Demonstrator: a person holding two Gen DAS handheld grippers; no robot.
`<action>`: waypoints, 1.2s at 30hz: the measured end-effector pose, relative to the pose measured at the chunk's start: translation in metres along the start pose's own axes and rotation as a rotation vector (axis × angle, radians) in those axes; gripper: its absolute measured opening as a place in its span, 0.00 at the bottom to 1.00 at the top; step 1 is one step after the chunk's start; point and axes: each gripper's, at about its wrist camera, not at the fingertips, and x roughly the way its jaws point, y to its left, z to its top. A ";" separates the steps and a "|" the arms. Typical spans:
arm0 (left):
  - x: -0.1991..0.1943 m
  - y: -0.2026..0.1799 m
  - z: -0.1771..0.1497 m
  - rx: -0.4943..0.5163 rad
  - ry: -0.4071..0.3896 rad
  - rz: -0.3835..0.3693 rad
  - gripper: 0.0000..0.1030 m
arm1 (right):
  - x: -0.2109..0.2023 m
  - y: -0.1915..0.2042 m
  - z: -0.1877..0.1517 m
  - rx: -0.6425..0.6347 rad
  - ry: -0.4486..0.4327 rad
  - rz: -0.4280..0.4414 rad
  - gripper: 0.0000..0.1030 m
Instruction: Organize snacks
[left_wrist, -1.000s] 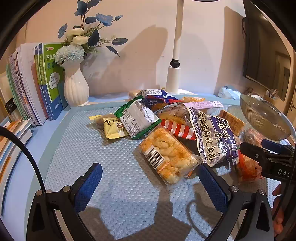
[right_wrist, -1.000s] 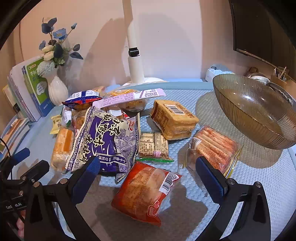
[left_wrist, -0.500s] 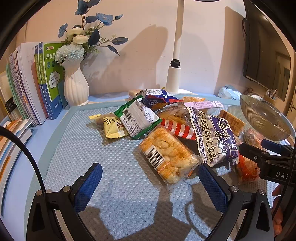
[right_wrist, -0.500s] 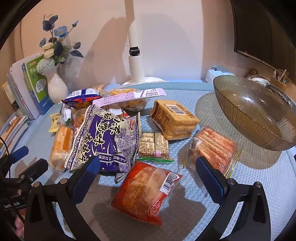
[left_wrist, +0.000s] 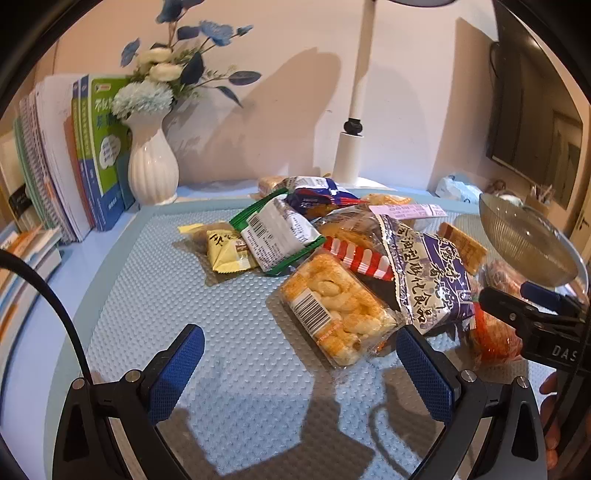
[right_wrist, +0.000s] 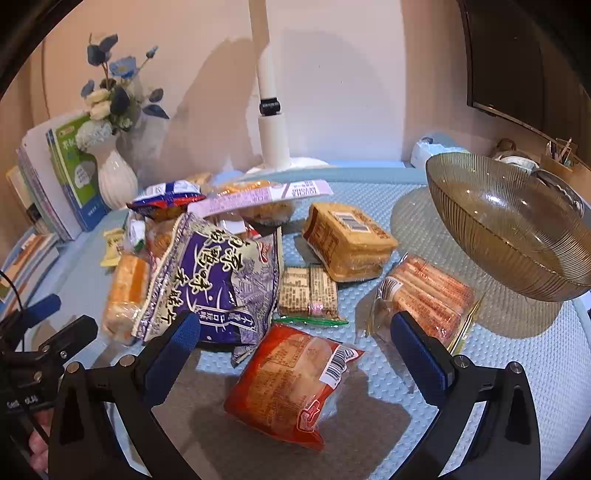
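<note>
Now the left gripper (left_wrist: 299, 363) hovers low over the blue mat (left_wrist: 155, 295), jaws spread wide, nothing between them, with the clear-wrapped pastry pack (left_wrist: 334, 312) just beside its right finger. Over on the other side, the right gripper (right_wrist: 295, 341) is wide apart too, hanging above the red bread packet (right_wrist: 291, 380). The snacks lie heaped mid-bench, the big purple bag (right_wrist: 214, 278) on top of the pile, and the ribbed glass bowl (right_wrist: 517, 225) stands off to the right.

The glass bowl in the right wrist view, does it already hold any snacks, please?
No, the glass bowl shows only its bare ribbed inside, while the snack packets lie on the mat.
</note>
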 end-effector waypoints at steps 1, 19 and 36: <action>0.001 0.004 0.001 -0.019 0.019 -0.028 1.00 | -0.004 -0.001 0.000 0.002 -0.017 0.017 1.00; 0.042 0.024 0.037 -0.350 0.288 -0.312 1.00 | 0.009 0.007 0.040 0.044 0.136 0.324 1.00; 0.072 0.015 0.035 -0.330 0.318 -0.271 0.51 | 0.046 0.027 0.038 0.006 0.218 0.278 1.00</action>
